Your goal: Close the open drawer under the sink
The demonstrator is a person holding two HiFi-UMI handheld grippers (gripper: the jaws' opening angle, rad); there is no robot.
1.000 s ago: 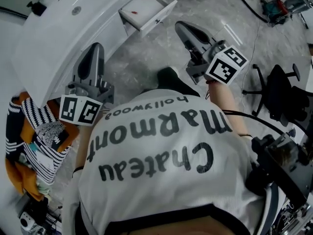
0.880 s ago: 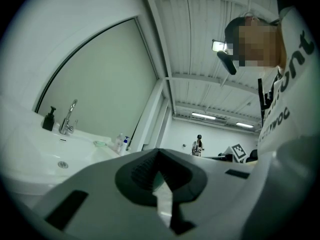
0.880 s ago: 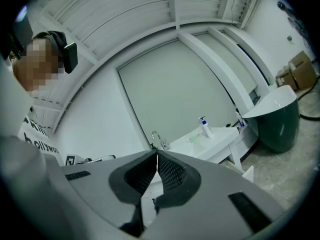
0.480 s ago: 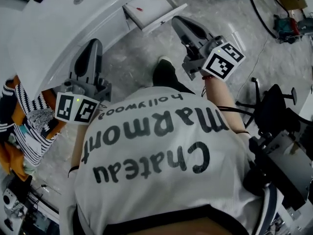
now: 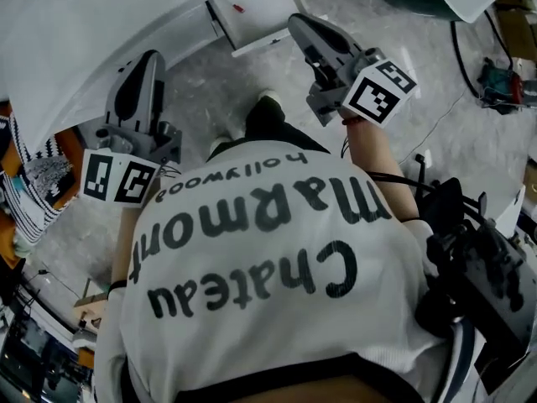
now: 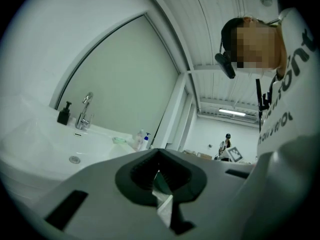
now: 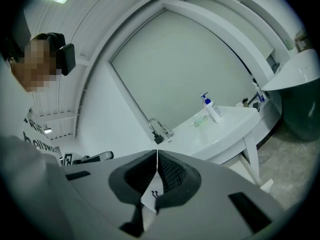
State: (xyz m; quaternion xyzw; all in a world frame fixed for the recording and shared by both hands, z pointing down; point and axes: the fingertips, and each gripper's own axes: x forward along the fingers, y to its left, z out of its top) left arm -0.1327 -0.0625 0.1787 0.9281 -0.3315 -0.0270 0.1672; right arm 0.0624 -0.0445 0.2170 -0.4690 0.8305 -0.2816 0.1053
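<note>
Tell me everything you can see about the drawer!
The drawer is white and boxy with a flat front panel, and it looks like painted wood or plastic. It sticks out, open, from under the white sink. Something small and red lies inside; the rest looks bare. The right gripper, jaws shut, is right by its front, but I can't tell if they touch.

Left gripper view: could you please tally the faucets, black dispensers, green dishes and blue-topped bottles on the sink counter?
Faucet: 1
Black dispenser: 1
Green dish: 1
Blue-topped bottle: 1
Total: 4
</note>
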